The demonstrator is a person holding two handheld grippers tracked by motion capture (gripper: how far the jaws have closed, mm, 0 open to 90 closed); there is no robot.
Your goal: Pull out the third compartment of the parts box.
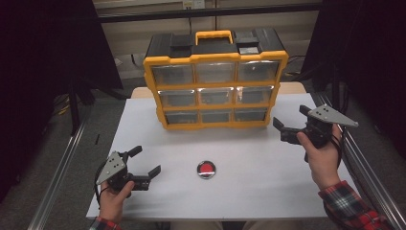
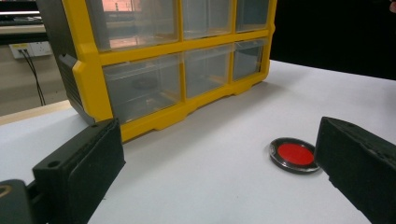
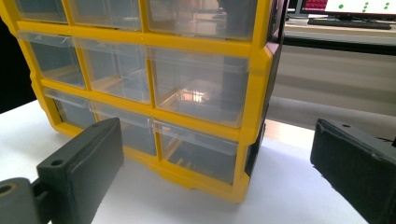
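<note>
A yellow and black drawer cabinet (image 1: 215, 76) with clear drawers stands at the back of the white table (image 1: 249, 148); all its drawers look closed. A small round disc with a red centre (image 1: 206, 169) lies on the table in front of it. My left gripper (image 1: 144, 161) is open near the front left, with the disc (image 2: 294, 155) ahead and to its right. My right gripper (image 1: 291, 119) is open beside the cabinet's lower right corner (image 3: 243, 182), with nothing between its jaws. The left gripper view shows the cabinet (image 2: 168, 60) from its left side.
Metal rails (image 1: 62, 167) run along both sides of the table. A person's hands in plaid sleeves (image 1: 352, 206) hold the grippers. Dark curtains hang left and right. A desk with a monitor (image 3: 355, 9) stands beyond the cabinet.
</note>
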